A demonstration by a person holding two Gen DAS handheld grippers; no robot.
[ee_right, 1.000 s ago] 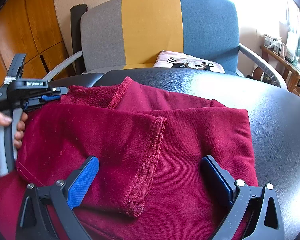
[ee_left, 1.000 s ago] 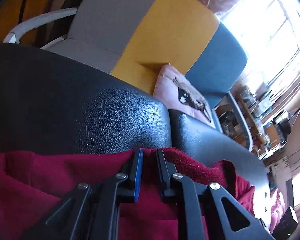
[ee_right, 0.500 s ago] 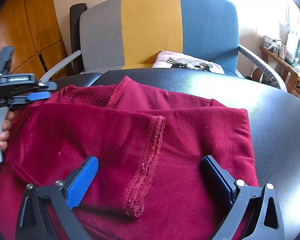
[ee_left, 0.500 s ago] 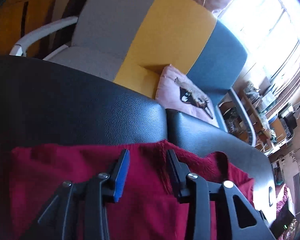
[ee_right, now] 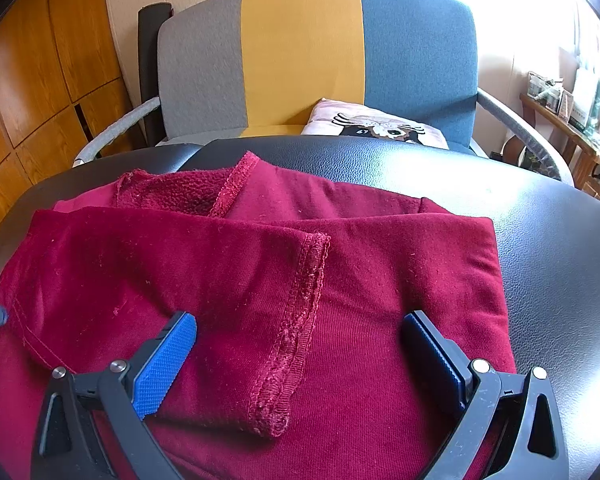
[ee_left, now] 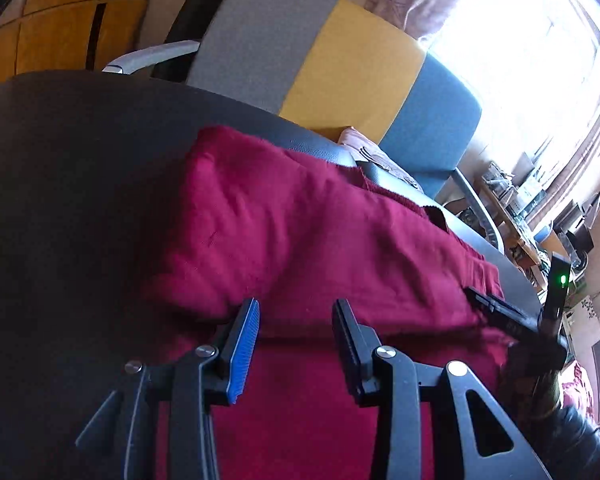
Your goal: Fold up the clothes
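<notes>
Armchair (ee_right: 316, 60) with cushion (ee_right: 374, 124) stands behind garment (ee_right: 260, 280).

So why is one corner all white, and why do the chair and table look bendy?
Left wrist view: the window is washed out by glare, and the black table looks dark. Right wrist view: glare whitens the top right, the table shines, and the fisheye lens curves the striped chair.

The left wrist view is aimed steeply down past the left gripper (ee_left: 294, 344), close over the red garment (ee_left: 300, 232). The right wrist view is aimed likewise past the right gripper (ee_right: 300, 356). The garment, black table (ee_right: 540, 240) and striped chair (ee_right: 300, 60) ahead are shared.
</notes>
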